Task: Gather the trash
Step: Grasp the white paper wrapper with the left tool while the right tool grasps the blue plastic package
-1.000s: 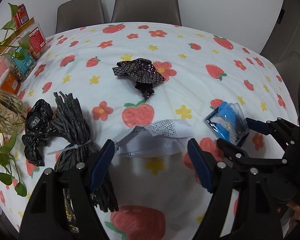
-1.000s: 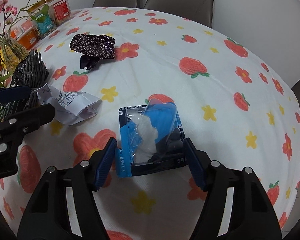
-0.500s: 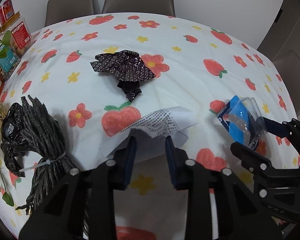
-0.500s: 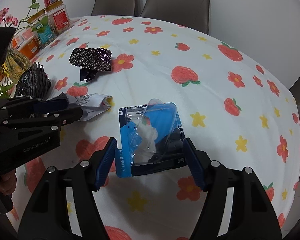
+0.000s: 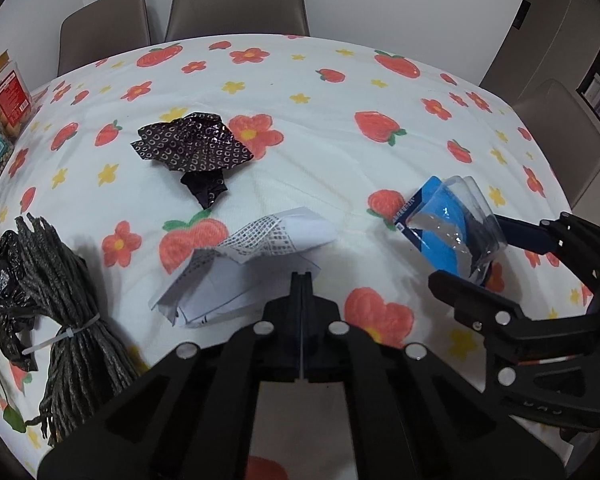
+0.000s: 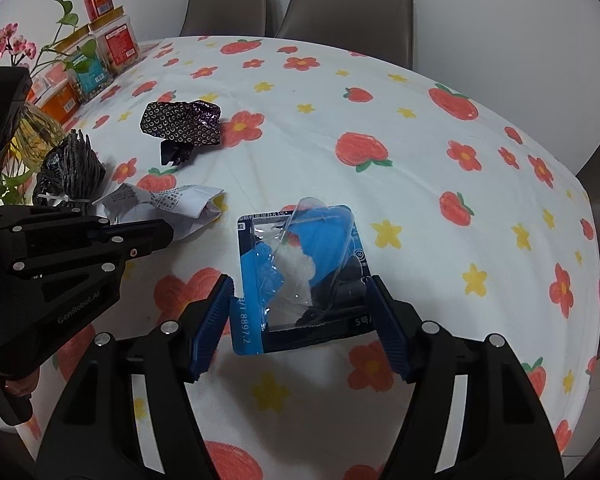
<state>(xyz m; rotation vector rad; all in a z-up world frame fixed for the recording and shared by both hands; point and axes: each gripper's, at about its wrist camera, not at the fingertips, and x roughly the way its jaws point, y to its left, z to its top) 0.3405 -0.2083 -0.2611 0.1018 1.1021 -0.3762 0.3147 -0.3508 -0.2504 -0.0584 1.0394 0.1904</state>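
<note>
The left gripper [image 5: 301,276] is pinching the near edge of the crumpled white paper [image 5: 256,268] lying mid-table to lift it, while the right gripper [image 6: 300,320] is straddling the blue blister pack [image 6: 300,268], jaws wide, near the table's [image 6: 380,100] front edge, readying to grip it

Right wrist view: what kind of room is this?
Likely a home dining room: a table under a strawberry-print tablecloth, upholstered dining chairs against the wall, and snack jars beside a potted plant.
</note>
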